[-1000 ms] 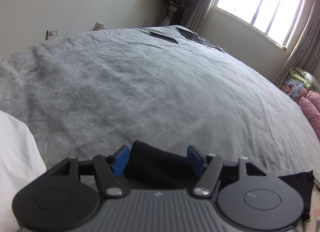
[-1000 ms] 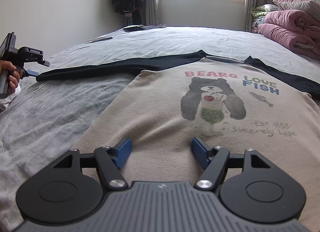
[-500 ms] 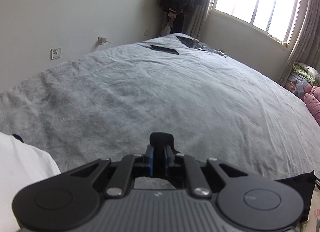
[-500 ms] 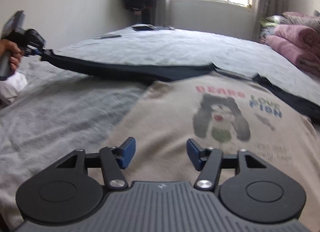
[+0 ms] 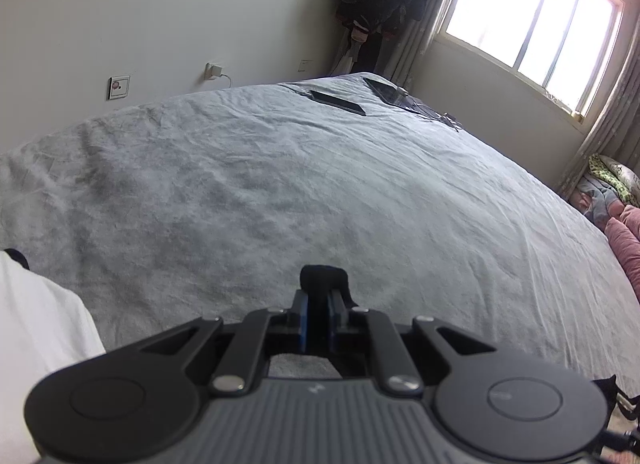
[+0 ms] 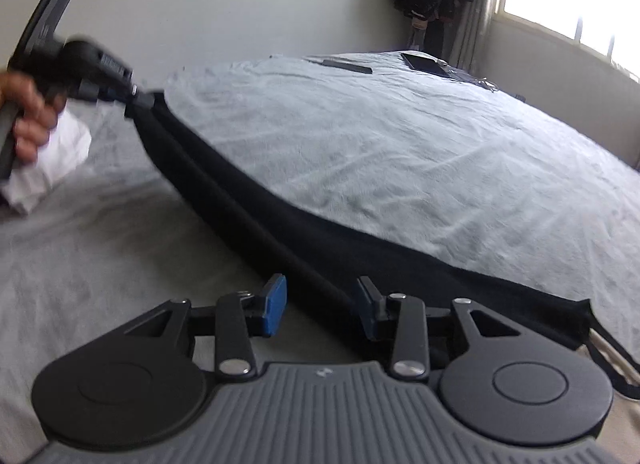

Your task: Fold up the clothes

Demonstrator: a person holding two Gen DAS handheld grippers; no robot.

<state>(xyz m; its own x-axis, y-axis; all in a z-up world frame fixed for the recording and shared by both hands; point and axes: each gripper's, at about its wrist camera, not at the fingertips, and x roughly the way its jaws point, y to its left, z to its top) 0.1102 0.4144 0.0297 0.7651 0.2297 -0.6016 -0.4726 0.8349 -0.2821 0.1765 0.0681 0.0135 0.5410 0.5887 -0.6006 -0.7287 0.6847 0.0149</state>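
Over grey bed (image 5: 280, 184), left gripper (image 5: 318, 312) pinching black sleeve (image 6: 248, 200), right gripper (image 6: 322, 310) alongside

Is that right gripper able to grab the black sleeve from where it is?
Probably yes. The right gripper is open with the black sleeve running between its fingers, nothing in the way. The left gripper holds the sleeve's cuff taut.

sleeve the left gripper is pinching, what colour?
Black. The sleeve shows best in the right wrist view, stretched from the left gripper across the grey bedspread.
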